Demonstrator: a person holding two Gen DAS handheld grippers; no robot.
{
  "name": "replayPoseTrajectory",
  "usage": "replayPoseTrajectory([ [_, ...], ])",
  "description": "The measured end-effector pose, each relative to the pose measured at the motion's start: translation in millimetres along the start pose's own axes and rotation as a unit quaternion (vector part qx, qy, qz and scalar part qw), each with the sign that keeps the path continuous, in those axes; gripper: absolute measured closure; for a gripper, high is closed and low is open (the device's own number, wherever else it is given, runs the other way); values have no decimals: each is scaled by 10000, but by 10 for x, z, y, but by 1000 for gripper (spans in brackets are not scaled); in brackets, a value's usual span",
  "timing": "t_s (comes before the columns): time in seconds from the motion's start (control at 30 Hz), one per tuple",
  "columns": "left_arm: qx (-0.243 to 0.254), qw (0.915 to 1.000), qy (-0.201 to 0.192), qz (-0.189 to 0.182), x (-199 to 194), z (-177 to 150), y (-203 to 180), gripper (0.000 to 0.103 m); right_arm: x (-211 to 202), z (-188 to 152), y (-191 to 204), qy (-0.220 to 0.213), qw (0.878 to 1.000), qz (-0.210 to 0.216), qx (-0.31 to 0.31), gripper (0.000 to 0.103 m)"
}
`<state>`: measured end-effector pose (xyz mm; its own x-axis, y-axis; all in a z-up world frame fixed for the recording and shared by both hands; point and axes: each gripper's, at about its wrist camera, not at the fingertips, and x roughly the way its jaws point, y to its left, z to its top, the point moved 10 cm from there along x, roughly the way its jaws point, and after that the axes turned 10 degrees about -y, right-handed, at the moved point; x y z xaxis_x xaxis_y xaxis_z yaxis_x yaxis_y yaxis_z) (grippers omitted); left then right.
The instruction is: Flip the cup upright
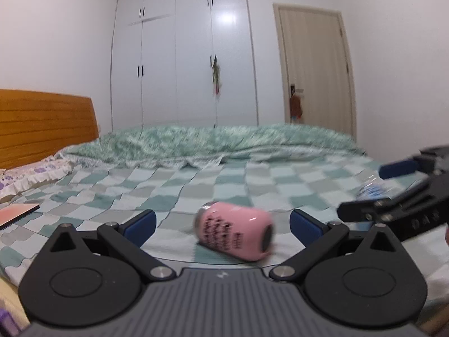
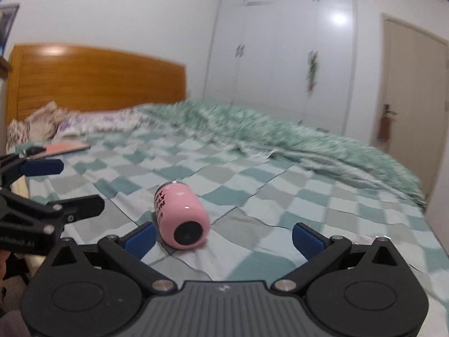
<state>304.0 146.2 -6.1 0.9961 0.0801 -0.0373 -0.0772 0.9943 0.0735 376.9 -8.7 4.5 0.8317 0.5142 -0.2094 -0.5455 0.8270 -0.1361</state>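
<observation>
A: Tongs first. You're holding the left tongs (image 1: 221, 224) spread wide, nothing between the pads, and the cup (image 1: 234, 234) is lying in the gap ahead of them, touching neither pad.

B: Right side?

A: Same. You're keeping the right tongs (image 2: 223, 238) wide apart and empty, with the cup (image 2: 181, 216) sitting just beside the left pad, off-centre. Contact there I can't tell.

B: Where exactly is the cup?

A: It's lying on its side on the checkered bedsheet (image 1: 196, 179), dark base facing you, metal-rimmed mouth pointing toward the rumpled green quilt (image 1: 224, 140).

B: Handling?

A: I'm judging it rigid, glossy and likely slippery; round, so it's probably going to roll on the soft bed. You're best gripping across the pink wall mid-body, not the rim. Frames are motion-blurred, so weight is anyone's guess.
</observation>
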Motion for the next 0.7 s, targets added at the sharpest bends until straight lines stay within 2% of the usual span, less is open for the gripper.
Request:
replayPoseTrajectory([
  [0.23, -296, 9977, 565, -211, 564, -359, 410, 0, 1198, 25, 371, 893, 9927, 754, -304, 0],
  [0.43, -327, 9958, 851, -32, 841, -601, 653, 0, 1941, -163, 607, 1855, 9735, 1213, -561, 5],
  [0.47, -303, 9958, 865, 3, 868, -621, 684, 0, 2009, -209, 620, 1966, 9704, 1285, -562, 6],
  [0.57, -253, 9948, 959, 214, 925, -678, 787, 0, 2256, -449, 720, 2587, 9521, 1548, -511, 19],
  [0.6, -297, 9945, 976, 233, 935, -678, 807, 0, 2287, -535, 750, 2714, 9484, 1538, -569, 19],
  [0.7, -297, 9952, 897, 237, 824, -606, 812, 0, 2097, -453, 771, 2380, 9552, 1653, -602, 20],
])
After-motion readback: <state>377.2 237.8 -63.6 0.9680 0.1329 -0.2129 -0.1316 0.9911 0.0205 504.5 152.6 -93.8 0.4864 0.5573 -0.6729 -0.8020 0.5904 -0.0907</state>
